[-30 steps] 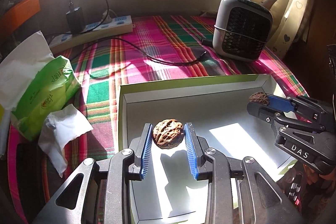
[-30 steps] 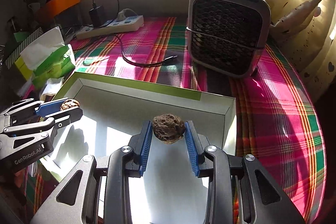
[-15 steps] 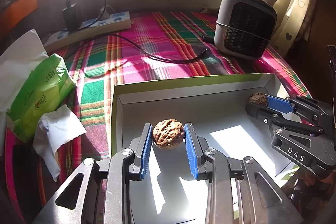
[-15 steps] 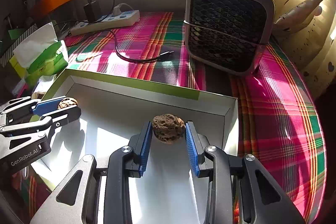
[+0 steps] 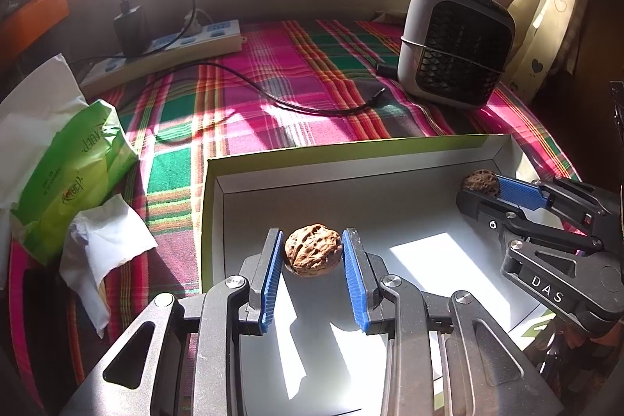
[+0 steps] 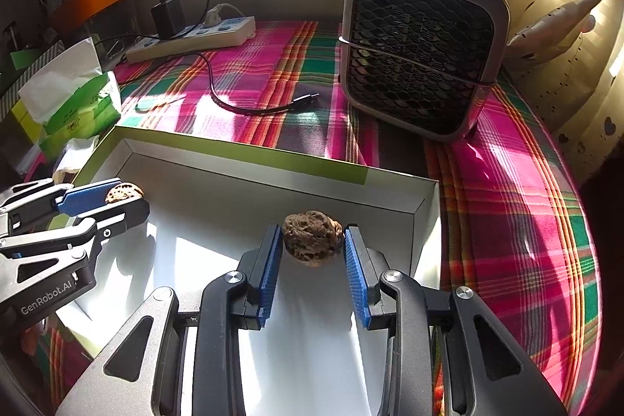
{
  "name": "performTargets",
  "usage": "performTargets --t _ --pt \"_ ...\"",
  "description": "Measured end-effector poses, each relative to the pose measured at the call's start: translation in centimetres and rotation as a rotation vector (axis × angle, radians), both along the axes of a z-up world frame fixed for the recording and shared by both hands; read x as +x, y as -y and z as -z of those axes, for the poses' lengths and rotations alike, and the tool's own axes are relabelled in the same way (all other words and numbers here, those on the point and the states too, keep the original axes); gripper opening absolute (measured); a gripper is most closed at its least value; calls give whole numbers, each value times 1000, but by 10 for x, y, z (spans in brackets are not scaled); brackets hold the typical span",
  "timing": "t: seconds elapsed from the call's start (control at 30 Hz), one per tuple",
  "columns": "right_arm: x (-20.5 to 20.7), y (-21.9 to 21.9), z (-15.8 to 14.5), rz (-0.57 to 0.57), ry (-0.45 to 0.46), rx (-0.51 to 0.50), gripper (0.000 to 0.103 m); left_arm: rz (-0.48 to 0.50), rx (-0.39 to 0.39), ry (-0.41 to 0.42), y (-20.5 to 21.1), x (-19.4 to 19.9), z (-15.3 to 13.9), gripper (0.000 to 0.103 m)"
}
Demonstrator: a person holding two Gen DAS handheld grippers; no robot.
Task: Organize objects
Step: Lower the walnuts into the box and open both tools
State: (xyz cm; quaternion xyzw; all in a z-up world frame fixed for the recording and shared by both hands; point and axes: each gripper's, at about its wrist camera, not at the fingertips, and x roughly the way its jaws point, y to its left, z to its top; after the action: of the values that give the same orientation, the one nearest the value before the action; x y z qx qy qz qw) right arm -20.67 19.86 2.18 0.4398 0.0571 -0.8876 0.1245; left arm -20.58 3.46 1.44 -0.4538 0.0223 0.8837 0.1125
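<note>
A shallow white box with a green rim (image 5: 343, 147) (image 6: 241, 147) lies on the plaid cloth. Over its left part my left gripper (image 5: 312, 246) is shut on a light brown walnut (image 5: 312, 249), blue pads pressing both its sides. In the right wrist view that gripper (image 6: 121, 195) and its walnut (image 6: 124, 192) show at the left. My right gripper (image 6: 312, 238) is shut on a darker, rougher walnut (image 6: 312, 236) over the box's right part. The left wrist view shows this gripper (image 5: 480, 186) and the dark walnut (image 5: 479, 181) near the box's right wall.
A grey fan heater (image 5: 456, 41) (image 6: 421, 45) stands behind the box on the right. A power strip (image 5: 167, 45) with a black charger and a loose cable (image 5: 296, 104) lies at the back. A green tissue pack (image 5: 74, 166) and a crumpled tissue (image 5: 105, 244) sit left of the box.
</note>
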Motion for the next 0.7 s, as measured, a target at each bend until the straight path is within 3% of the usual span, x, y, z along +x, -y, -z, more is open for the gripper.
performTargets --t 0.13,0.33,0.7 --pt "0 0 0 4 1 2 35 0 0 2 -1 0 -1 29" --pt "0 1 -1 8 -2 0 45 -2 7 7 -2 0 -3 31" --pt "11 1 -8 21 -13 -21 50 -22 -8 -6 0 8 -10 36"
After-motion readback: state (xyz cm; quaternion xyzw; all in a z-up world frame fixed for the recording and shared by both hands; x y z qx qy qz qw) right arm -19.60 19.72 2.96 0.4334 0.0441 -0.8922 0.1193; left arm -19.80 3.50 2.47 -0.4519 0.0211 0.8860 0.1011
